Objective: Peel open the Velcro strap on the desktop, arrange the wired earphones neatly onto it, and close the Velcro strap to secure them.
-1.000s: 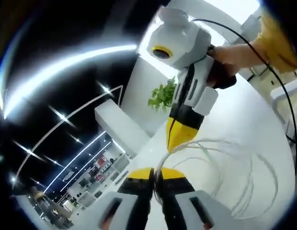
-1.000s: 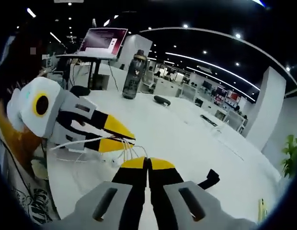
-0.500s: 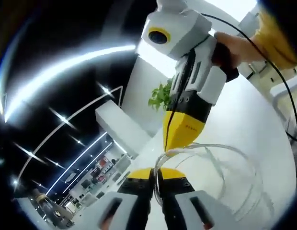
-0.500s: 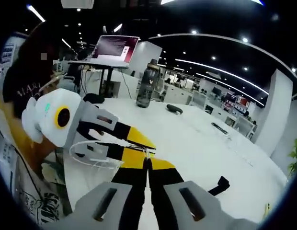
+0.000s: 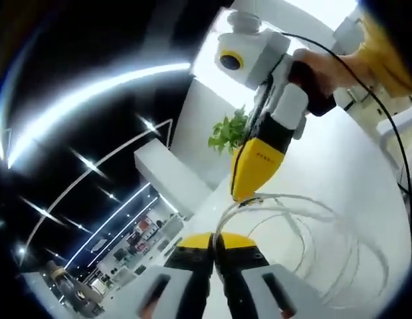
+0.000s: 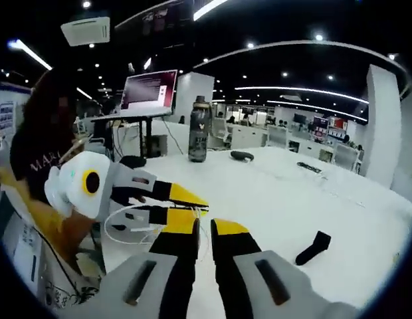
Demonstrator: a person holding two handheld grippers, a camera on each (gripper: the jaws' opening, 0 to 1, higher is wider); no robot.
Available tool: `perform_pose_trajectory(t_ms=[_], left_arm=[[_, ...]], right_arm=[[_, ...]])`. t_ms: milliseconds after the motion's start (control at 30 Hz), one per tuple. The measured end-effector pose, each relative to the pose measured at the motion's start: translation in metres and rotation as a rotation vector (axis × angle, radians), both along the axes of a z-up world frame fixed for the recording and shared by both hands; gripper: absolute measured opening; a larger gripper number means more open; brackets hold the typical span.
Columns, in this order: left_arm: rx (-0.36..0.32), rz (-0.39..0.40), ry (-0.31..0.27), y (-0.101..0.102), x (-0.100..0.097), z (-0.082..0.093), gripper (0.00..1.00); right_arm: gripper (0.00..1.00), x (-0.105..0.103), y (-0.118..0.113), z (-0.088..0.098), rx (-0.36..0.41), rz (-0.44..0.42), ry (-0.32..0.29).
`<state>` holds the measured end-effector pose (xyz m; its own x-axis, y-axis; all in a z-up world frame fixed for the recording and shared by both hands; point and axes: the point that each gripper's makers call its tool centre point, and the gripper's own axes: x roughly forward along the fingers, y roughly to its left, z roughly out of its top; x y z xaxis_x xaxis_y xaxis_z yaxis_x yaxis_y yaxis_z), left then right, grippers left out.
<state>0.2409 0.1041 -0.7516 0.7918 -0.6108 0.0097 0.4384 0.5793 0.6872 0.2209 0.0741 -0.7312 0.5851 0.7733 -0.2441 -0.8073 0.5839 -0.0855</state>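
The white earphone cable (image 5: 294,199) hangs in loose loops above the white desktop (image 6: 272,199). My left gripper (image 5: 216,240) is shut on the cable, which runs out from between its yellow tips. In the right gripper view, the left gripper (image 6: 199,203) comes in from the left with the cable loops (image 6: 123,216) drooping under it. My right gripper (image 6: 206,229) shows a narrow gap between its jaws, and a thin strand of cable passes there. Its yellow tip (image 5: 244,195) sits at the top of the loops. The black Velcro strap (image 6: 315,246) lies on the desk to the right.
A dark bottle (image 6: 199,139), a laptop on a stand (image 6: 151,90) and a small black object (image 6: 242,156) stand at the desk's far side. A person in a dark shirt (image 6: 40,153) is at the left. A green plant (image 5: 229,133) is behind the right gripper.
My right gripper's jaws have parted slightly; they were pressed together before. It has drawn back a little from the left gripper, and the cable loops hang wider.
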Motion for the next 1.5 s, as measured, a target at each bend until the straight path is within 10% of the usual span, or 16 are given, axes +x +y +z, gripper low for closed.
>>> perform_pose_trajectory(t_ms=[733,1033,1500], left_arm=[[-0.008,-0.002,0.001,0.001,0.0,0.001,0.07],[-0.011,-0.011,0.0,0.0,-0.002,0.001,0.07],[0.0,-0.015,0.001,-0.002,-0.002,0.0,0.07]], right_arm=[[0.1,0.011,0.001,-0.053,0.04,0.016,0.303],[0.04,0.016,0.004,-0.056,0.019,0.0,0.288],[0.04,0.018,0.002,-0.018,0.06,-0.024,0.101]])
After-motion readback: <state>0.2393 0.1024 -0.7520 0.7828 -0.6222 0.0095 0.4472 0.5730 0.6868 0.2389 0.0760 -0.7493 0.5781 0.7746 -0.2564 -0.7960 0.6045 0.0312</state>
